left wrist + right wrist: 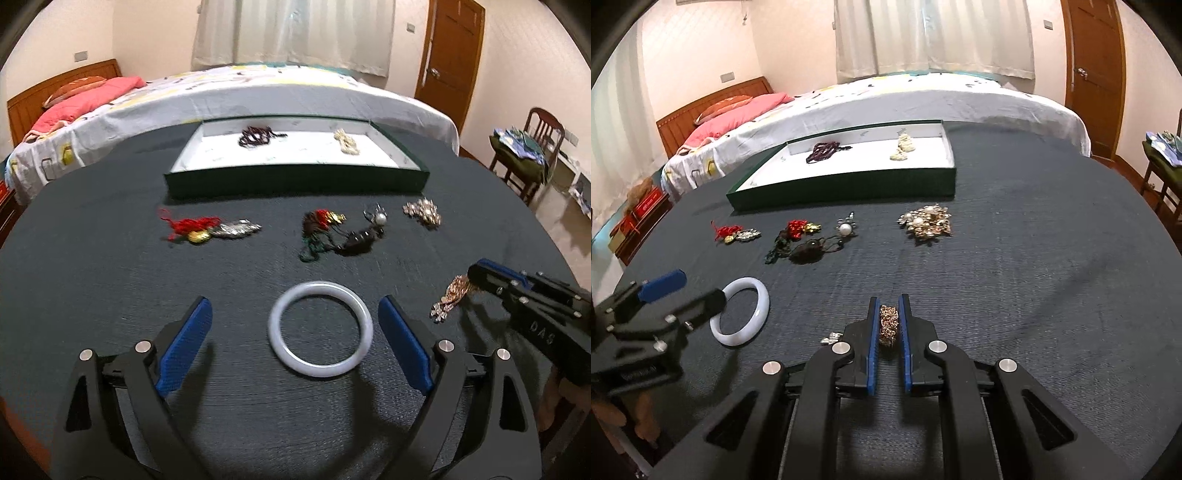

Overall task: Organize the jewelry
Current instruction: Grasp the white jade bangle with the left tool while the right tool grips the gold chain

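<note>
A pale jade bangle (pixel 320 329) lies flat on the dark tablecloth between the wide-open fingers of my left gripper (pixel 295 325); neither pad touches it. It also shows in the right wrist view (pixel 742 312). My right gripper (pixel 889 321) is shut on a gold chain bracelet (pixel 888 325), whose end trails onto the cloth (pixel 448 301). A green tray (pixel 295 181) with a white inside holds a dark bead necklace (pixel 258 136) and a cream bead piece (pixel 346 142).
Loose jewelry lies in a row before the tray: a red-cord charm (pixel 192 227), a dark cord pendant (pixel 332 232), a pearl brooch (pixel 380 218) and a gold-pearl cluster (pixel 423 212). A bed (pixel 258 92) stands behind the table, a chair (pixel 532 155) to the right.
</note>
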